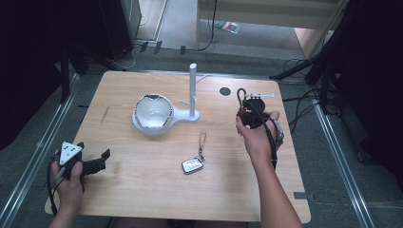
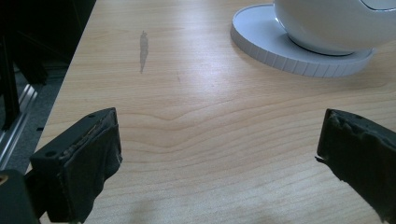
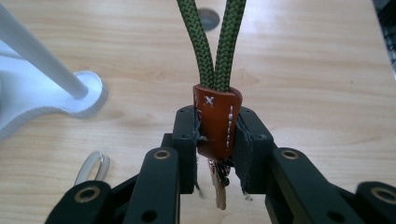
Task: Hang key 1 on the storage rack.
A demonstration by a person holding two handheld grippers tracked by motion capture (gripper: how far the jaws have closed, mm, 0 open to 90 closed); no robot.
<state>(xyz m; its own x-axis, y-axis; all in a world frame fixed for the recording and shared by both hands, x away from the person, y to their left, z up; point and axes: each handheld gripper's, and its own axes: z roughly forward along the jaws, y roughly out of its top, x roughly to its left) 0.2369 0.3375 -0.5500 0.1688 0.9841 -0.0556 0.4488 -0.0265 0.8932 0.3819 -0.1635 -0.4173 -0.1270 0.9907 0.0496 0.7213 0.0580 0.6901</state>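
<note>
Keychain with a brown leather tab point(image 3: 217, 122) and a green paracord loop point(image 3: 215, 42) sits pinched between the jaws of the right gripper point(image 3: 217, 140), clenched on the leather so the cord loop stands up free past the jaw tips and a small metal key point(image 3: 218, 186) hangs below. Grip on the stiff tab rather than the cord looks deliberate: it keeps the loop open and pointing away, ready to slip over a peg. In the high view the right gripper point(image 1: 250, 113) is held above the right part of the table point(image 1: 142, 185), loop point(image 1: 241, 95) uppermost, near but apart from the white stand's upright post point(image 1: 192, 90), which is the likely hanging target. That post rises from a white base point(image 1: 183, 114) that joins a round dish holding a shiny bowl point(image 1: 153, 111); dish rim point(image 2: 299, 58) is also seen from the left gripper view. A second item, a car key fob point(image 1: 192, 165) with a thin strap point(image 1: 203, 140), lies flat on the table mid-front, untouched, probably waiting its turn. Ring point(image 3: 93, 167) near the right jaws is likely part of it, can't confirm. Left gripper point(image 1: 92, 161) rests low at the front-left of the table, jaws released and wide apart with bare wood between them, parked out of the way. Small dark round hole point(image 1: 225, 90) in the table behind.
</note>
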